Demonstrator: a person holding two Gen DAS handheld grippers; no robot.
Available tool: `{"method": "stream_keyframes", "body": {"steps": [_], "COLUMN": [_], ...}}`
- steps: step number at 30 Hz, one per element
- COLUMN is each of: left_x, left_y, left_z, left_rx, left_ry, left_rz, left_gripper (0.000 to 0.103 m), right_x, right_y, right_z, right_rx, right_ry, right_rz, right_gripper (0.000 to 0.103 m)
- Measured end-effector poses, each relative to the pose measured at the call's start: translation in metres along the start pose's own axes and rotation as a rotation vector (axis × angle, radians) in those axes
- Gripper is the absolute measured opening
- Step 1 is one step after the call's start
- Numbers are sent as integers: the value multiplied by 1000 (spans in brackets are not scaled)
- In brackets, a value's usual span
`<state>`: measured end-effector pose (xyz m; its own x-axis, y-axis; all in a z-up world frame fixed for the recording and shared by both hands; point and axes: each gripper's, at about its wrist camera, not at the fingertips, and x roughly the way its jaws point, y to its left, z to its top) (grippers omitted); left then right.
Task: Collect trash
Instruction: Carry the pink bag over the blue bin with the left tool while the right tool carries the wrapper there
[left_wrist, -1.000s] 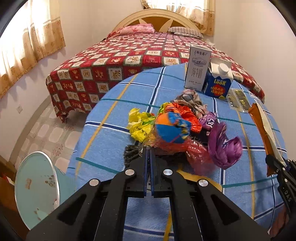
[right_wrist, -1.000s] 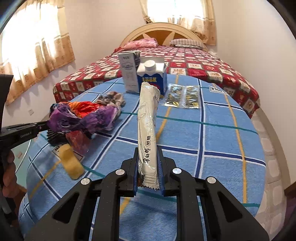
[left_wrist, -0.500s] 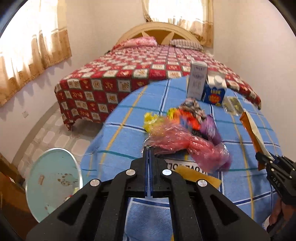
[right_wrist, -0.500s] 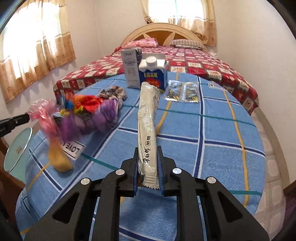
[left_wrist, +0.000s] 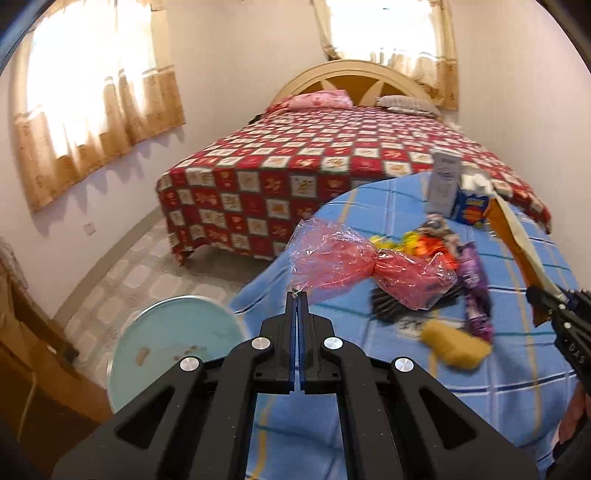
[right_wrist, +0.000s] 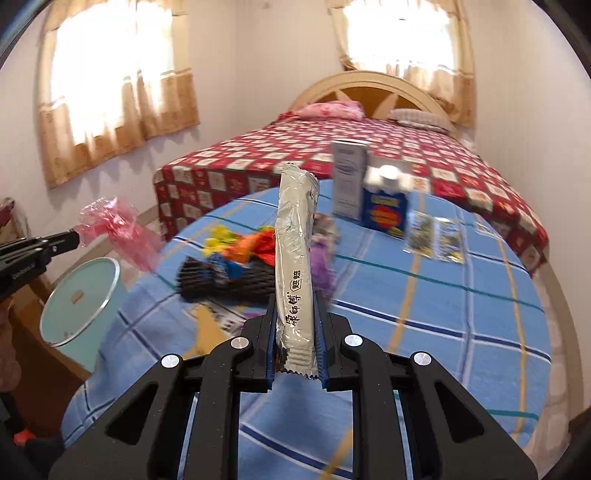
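My left gripper is shut on a corner of a crumpled red cellophane wrapper, which hangs in the air over the table's left edge. From the right wrist view this left gripper and the red cellophane wrapper are above a light blue bin. My right gripper is shut on a long grey snack wrapper that stands upright between its fingers. A pile of colourful wrappers and a yellow piece lie on the blue checked table.
The light blue bin stands on the floor left of the table. A white carton, a blue carton and clear packets are at the table's far side. A bed with a red quilt is behind.
My left gripper has pulled the red cellophane up off the pile and carried it left, towards the bin. The right gripper has swung left with the grey wrapper still in it.
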<state>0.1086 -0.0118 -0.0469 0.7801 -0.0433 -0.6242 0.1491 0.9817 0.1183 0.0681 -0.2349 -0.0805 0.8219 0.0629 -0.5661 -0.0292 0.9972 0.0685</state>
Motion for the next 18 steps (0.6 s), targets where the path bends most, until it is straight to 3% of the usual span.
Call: {"method": "stream_keyframes", "body": {"steps": [18], "left_x": [7], "left_y": [104], "left_z": [-42], "left_rx": [-75], "left_ry": [66], "left_rz": [172], "left_gripper": [0], "right_x": [47], "right_y": [125], "right_z": [22], "right_rx": [-204], "right_ry": [17], "right_rz": [170], "right_gripper": [18]}}
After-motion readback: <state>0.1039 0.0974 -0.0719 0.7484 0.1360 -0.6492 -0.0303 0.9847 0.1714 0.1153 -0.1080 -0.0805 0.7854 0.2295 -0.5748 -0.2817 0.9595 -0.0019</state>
